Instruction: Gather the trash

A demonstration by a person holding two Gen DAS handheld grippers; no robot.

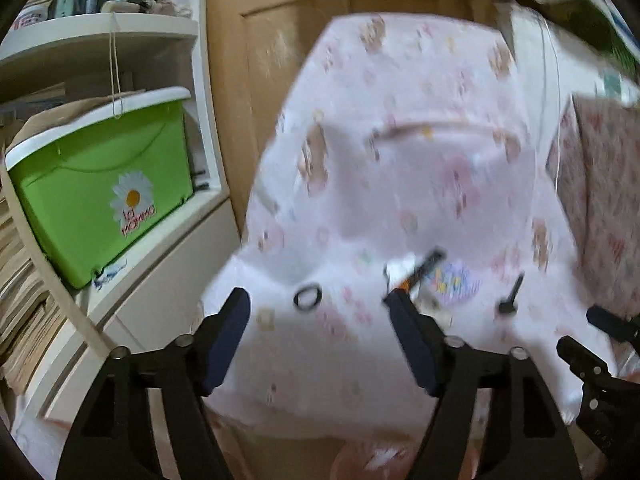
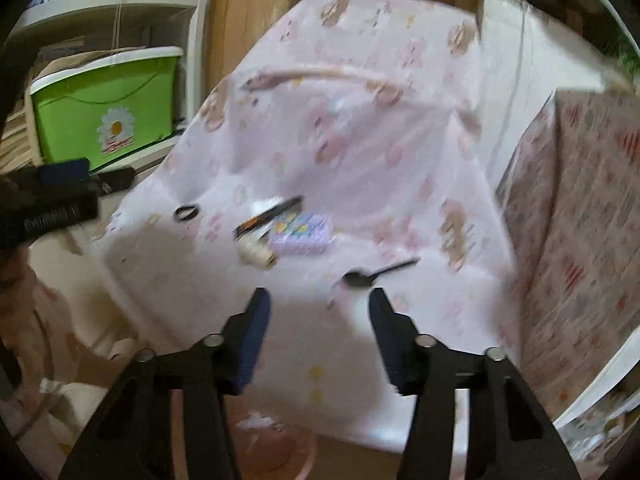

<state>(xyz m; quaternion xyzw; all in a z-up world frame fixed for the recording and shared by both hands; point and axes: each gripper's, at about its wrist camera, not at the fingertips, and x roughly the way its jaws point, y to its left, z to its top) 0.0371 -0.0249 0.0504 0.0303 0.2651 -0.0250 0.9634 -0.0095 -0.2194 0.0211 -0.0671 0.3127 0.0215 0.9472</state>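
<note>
In the left wrist view, we hold the left gripper (image 1: 318,308) low over a surface covered by a pale pink printed sheet (image 1: 400,140). Its two dark fingers are spread wide with nothing between them. The picture is blurred by motion. On the sheet just ahead lie several small things: a black ring (image 1: 308,297) between the fingers, and near the right finger's tip a cluster of a white scrap (image 1: 400,266), a black pen-like stick (image 1: 426,266) and a small lilac packet (image 1: 454,284). Further right lies a black spoon (image 1: 510,298). At the right edge we see part of the right gripper (image 1: 600,344). To the left, a green box with a daisy sticker (image 1: 104,184) sits on a white shelf (image 1: 100,32), beside a wooden door (image 1: 280,40).

In the right wrist view, our right gripper (image 2: 320,304) also hovers over the pink sheet (image 2: 360,120), its fingers set apart and holding nothing. The black spoon (image 2: 360,278) lies just beyond the fingertips. Further off sit a cream spool-like roll (image 2: 256,256), touching the lilac packet (image 2: 302,234), with the black stick (image 2: 268,216) and white scrap (image 2: 266,204) behind. The black ring (image 2: 186,213) lies apart to the left. The left gripper (image 2: 52,196) enters from the left edge; from this side we cannot tell its opening. The green box (image 2: 104,112) stands on the shelf behind.
</note>
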